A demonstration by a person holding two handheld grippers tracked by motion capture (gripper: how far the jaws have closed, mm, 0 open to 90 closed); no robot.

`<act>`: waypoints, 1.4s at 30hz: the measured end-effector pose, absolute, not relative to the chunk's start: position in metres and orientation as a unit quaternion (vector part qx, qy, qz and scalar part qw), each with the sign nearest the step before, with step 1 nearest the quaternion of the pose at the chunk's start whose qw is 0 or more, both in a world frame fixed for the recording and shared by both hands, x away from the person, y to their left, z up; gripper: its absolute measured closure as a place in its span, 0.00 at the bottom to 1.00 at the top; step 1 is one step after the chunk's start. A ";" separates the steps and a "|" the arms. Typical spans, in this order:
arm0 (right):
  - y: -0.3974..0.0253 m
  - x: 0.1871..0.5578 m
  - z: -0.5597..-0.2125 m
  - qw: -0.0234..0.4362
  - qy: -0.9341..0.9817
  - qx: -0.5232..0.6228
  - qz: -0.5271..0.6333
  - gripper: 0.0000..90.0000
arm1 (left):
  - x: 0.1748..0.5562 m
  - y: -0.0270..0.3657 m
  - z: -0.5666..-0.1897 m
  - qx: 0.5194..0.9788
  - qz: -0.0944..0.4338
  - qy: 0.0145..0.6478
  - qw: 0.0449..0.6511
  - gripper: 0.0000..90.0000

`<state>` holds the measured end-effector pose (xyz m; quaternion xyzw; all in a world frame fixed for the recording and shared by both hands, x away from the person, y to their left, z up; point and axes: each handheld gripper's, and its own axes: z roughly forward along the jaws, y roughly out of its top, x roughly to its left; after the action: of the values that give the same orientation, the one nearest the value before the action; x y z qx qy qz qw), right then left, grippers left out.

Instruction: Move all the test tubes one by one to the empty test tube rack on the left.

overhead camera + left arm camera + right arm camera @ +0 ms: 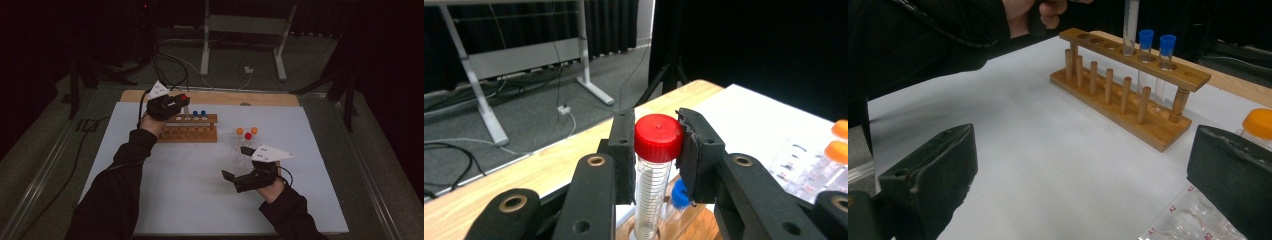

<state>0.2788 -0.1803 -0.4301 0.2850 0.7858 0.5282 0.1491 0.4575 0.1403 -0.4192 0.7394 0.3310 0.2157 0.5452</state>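
A clear graduated tube with a red cap [657, 137] stands upright between the jaws of my left gripper [656, 145], which is shut just below the cap. In the high view this left gripper [175, 104] hovers over the back rail of a wooden tube rack [187, 131]. The tube's lower end [1129, 30] reaches a hole in the wooden rack [1128, 95], beside two blue-capped tubes [1156, 45]. My right gripper [235, 162] is open near the front right, and between its wide-apart pads [933, 167] lies bare white table.
A clear plastic holder [239, 152] with two orange-capped tubes [247, 130] and a red-capped one [248, 136] stands just ahead of the right gripper. Its labelled corner [1188, 217] lies close under the right jaw. The white mat [190, 190] stretches to the front.
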 end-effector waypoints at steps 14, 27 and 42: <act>-0.181 0.279 -0.431 0.146 0.788 0.286 0.525 0.00 | 0.458 0.136 -0.445 0.751 0.204 0.343 0.525 0.79; -0.182 0.278 -0.431 0.146 0.788 0.286 0.526 0.00 | 0.460 0.133 -0.457 0.757 0.200 0.347 0.516 0.79; -0.194 0.281 -0.422 0.156 0.779 0.289 0.534 0.00 | 0.445 0.144 -0.436 0.759 0.206 0.331 0.521 0.55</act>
<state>0.2806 -0.1936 -0.4222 0.2886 0.7793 0.5340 0.1556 0.4454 0.1437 -0.4360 0.7592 0.3309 0.2059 0.5213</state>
